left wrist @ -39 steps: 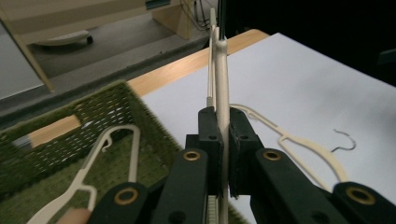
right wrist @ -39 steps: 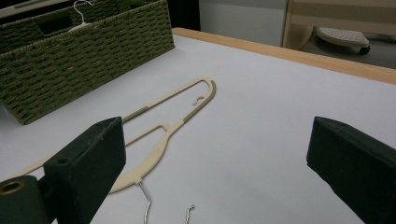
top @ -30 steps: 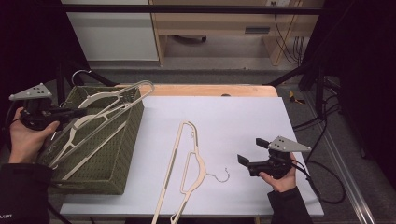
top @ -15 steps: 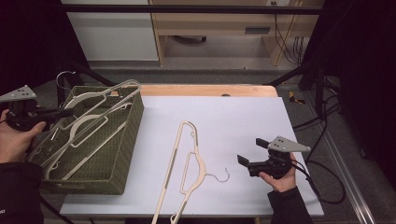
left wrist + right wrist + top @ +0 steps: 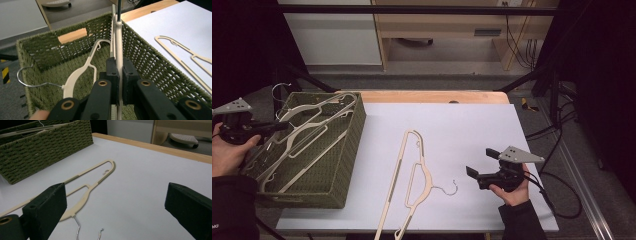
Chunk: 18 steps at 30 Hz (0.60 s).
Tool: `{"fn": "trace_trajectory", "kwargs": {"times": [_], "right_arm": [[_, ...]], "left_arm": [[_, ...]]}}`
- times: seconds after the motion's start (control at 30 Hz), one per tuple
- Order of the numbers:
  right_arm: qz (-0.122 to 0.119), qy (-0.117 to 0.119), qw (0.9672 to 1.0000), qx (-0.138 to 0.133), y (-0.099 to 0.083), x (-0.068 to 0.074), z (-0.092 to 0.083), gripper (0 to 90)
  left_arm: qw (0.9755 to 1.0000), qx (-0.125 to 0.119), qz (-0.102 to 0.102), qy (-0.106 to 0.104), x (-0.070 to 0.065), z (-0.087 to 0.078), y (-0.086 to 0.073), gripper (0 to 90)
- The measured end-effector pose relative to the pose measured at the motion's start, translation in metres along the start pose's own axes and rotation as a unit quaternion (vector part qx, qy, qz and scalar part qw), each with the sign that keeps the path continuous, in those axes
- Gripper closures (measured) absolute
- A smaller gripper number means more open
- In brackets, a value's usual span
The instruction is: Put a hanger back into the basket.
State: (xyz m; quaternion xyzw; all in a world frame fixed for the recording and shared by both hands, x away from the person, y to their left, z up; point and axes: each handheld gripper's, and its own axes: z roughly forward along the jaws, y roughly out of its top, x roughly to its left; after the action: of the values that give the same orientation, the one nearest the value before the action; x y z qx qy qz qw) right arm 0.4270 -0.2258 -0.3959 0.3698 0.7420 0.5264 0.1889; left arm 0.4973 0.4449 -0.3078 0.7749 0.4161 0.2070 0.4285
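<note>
Item 1. Right gripper (image 5: 474, 174), lower right of the high view, held in a hand (image 5: 512, 192) that enters from the bottom edge. Jaws spread wide, nothing between them; in the right gripper view they rise at the lower left and lower right corners with bare table between.

Item 2. Table hanger (image 5: 412, 187), cream with a wire hook, lying flat on the white table (image 5: 462, 125), lower centre of the high view, just left of the right gripper and apart from it. In the right gripper view (image 5: 85, 187) it runs from the lower left toward the centre, hook end nearest the jaws.

Item 3. Left gripper (image 5: 119, 75), far left edge of the high view (image 5: 282, 125), held in a hand (image 5: 227, 152). Jaws narrow, clamped on the held hanger (image 5: 118, 45), a cream one gripped on its thin bar. In the left gripper view the bar stands up the middle of the frame between the pads and reaches over the basket's far rim.

Item 4. Basket (image 5: 339, 165), green wicker, left third of the high view, standing on the table's left end. Upper left corner in the right gripper view (image 5: 45, 147).

Item 5. Basket hanger (image 5: 80, 72), cream, wire hook pointing left, lying inside the basket below and left of the held one. More cream hangers lie across the basket in the high view; how many I cannot tell.
</note>
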Motion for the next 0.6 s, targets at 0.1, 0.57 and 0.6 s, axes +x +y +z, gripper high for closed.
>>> {"fn": "trace_trajectory", "kwargs": {"times": [0.1,0.57,0.6], "right_arm": [[0.001,0.000,1.0000,0.000,0.000,0.000,0.000,4.6],[0.001,0.000,1.0000,0.001,0.000,0.001,0.000,4.6],[-0.001,0.000,1.0000,0.000,0.000,0.001,0.000,4.6]], "left_arm": [[1.0000,0.001,-0.007,-0.007,0.000,0.003,-0.005,85.9],[0.9983,0.025,-0.042,-0.032,-0.002,0.027,-0.041,84.7],[0.9976,0.033,-0.048,-0.036,-0.003,0.032,-0.044,84.3]]}}
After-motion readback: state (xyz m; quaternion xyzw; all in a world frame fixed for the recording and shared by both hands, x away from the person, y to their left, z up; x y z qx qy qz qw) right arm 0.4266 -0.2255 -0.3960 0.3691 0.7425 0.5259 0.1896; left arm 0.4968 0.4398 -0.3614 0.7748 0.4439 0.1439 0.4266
